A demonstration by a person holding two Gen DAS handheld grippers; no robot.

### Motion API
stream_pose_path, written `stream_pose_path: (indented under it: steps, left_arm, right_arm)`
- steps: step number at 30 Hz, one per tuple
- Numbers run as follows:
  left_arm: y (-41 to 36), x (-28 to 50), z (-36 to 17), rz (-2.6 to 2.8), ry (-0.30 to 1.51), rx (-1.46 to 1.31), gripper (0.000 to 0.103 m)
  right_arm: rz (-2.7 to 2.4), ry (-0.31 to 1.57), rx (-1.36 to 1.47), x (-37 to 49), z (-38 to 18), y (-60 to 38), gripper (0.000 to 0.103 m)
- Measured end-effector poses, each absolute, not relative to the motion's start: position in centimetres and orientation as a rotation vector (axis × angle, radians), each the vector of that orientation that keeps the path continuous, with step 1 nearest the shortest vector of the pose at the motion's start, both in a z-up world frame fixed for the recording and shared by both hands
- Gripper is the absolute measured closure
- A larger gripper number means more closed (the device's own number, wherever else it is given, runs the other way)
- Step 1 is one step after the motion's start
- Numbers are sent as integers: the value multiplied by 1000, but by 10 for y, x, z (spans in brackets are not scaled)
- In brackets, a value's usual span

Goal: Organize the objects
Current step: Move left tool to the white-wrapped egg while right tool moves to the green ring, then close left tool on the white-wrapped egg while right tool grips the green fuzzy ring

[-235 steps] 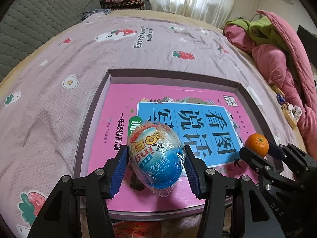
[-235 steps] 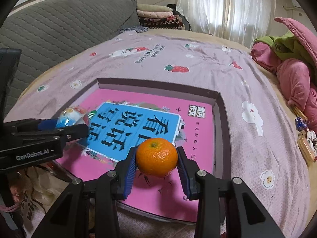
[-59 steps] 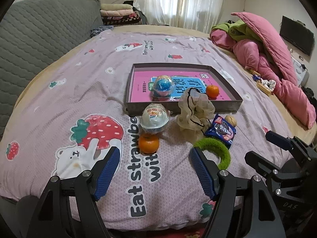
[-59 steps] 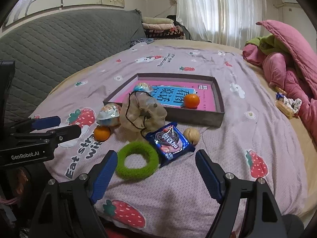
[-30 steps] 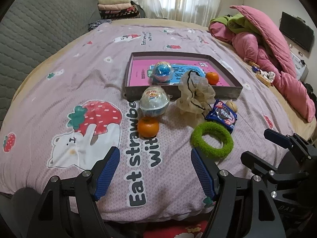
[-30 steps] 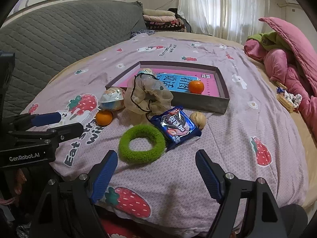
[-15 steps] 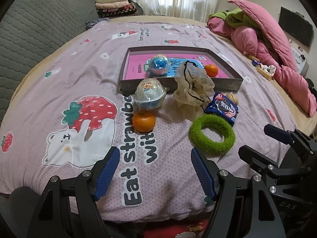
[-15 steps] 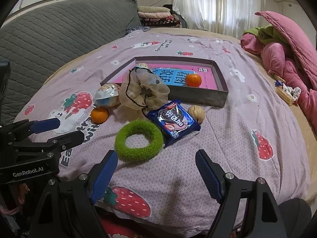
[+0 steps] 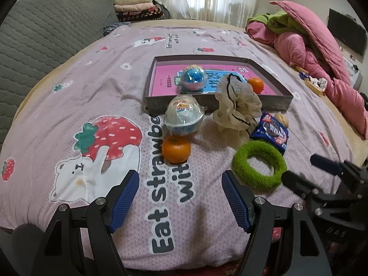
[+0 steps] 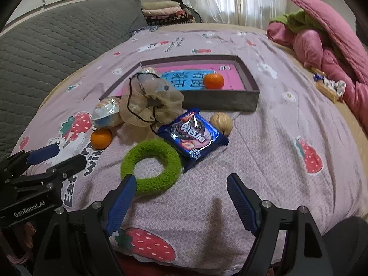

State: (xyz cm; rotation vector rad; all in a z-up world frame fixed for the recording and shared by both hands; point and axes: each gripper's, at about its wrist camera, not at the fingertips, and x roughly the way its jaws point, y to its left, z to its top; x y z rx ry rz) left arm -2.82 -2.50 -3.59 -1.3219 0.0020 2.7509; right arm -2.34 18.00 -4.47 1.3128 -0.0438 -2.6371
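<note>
A grey tray (image 9: 266, 104) (image 10: 220, 103) with a pink and blue book in it lies on the bed; a wrapped blue egg (image 9: 192, 77) and an orange (image 9: 255, 85) (image 10: 214, 81) rest inside. In front of the tray lie a second wrapped egg (image 9: 184, 119) (image 10: 108, 113), an orange (image 9: 176, 149) (image 10: 101, 139), a beige mesh pouch (image 9: 237, 108) (image 10: 149, 105), a blue cookie packet (image 9: 271, 132) (image 10: 193, 136), a walnut (image 9: 282, 119) (image 10: 221, 120) and a green fuzzy ring (image 9: 260, 164) (image 10: 151, 164). My left gripper (image 9: 180, 185) is open and empty, short of the orange. My right gripper (image 10: 181, 187) is open and empty, near the ring.
The pink strawberry bedspread (image 9: 92, 105) covers the bed. A grey quilted headboard (image 10: 46, 43) runs along the left. Pink and green bedding (image 9: 310, 41) is heaped at the right, folded blankets (image 9: 138, 8) at the back, small items (image 10: 329, 86) by the right edge.
Both grippers have drawn nearer the loose objects in front of the tray. The right one sank and rolled a little. No object moved; both stay open.
</note>
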Motion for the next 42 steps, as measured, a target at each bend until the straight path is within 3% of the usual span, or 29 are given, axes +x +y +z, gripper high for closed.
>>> stream_pose_path:
  steps: [7,19,21,23,28,37,42]
  left_arm:
    - [-33,-55,-39,2765,-10,-1318,28]
    - [-31,-100,-41,2763,44,-1299,28]
    - [-29,-105,-42,2760,51,-1298,28]
    - [-26,-108,-43,2761,58,-1301,28]
    - [-20,-116,-46,2746,70,-1292,27]
    - [-12,-134,-62,2734,108,-1354,27]
    - [-20,-143,-69,2728,39,-1381,28]
  right_arm:
    - [-2644,-143,1370,-35,-53,178,24]
    - [-2628,-187,1428,-43,-63,176,35]
    - [-2627,-200,1433,-44,-64,177,38]
    - [-2627,-201,1437,-44,-65,177,50]
    - [-2627,-157,1444,-43,-65,170,64]
    - [-2585,-85,1438,-47,-73,158,85]
    - [-2588,-13,1382,-43,-70,155,90]
